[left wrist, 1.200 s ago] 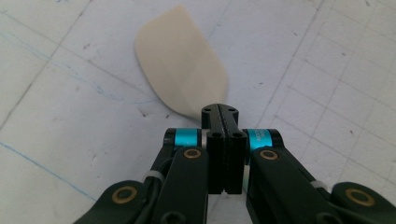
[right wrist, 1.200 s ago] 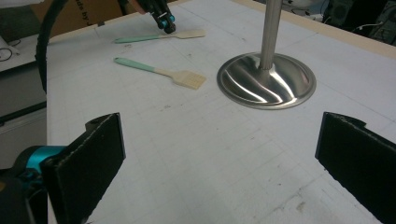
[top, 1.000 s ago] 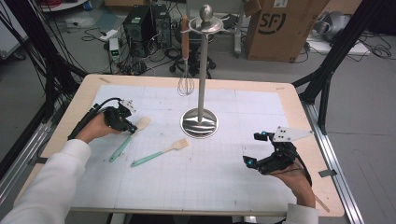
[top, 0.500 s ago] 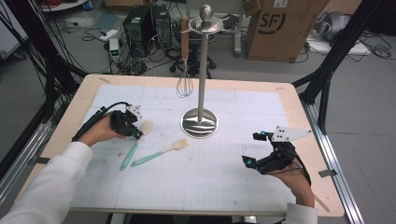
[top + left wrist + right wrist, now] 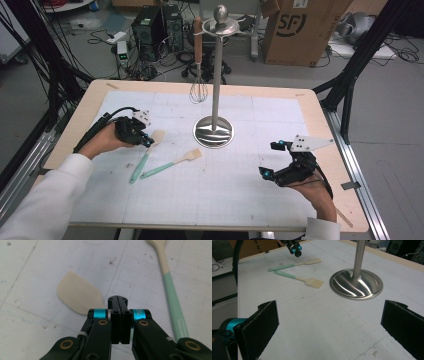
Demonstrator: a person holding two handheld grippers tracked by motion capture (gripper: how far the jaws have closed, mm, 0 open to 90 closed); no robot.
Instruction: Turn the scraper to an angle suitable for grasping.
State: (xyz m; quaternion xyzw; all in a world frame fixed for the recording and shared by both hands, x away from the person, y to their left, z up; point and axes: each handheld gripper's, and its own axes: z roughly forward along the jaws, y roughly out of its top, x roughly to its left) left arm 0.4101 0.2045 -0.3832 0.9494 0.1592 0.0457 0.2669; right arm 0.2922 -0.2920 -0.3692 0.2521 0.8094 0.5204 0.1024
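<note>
My left gripper [image 5: 148,141] is on the left of the table, its jaws pressed shut with nothing visible between them [image 5: 119,302]. A spatula [image 5: 145,157] with a cream head [image 5: 78,296] and a teal handle lies right by its tips. The neck runs under the gripper, and I cannot tell if they touch. A second teal-handled utensil [image 5: 172,163], with a slotted cream head [image 5: 315,283], lies just right of it [image 5: 173,300]. My right gripper [image 5: 270,160] rests near the front right, jaws wide open and empty [image 5: 335,327].
A steel stand [image 5: 214,132] with a round base [image 5: 356,284] rises at the table's middle. A whisk [image 5: 198,89] with a wooden handle hangs from its top. Cardboard box and computer gear sit on the floor beyond the far edge.
My left gripper has moved right and a little toward me, and the cream-headed spatula has shifted the same way with it. The right gripper has stayed put.
</note>
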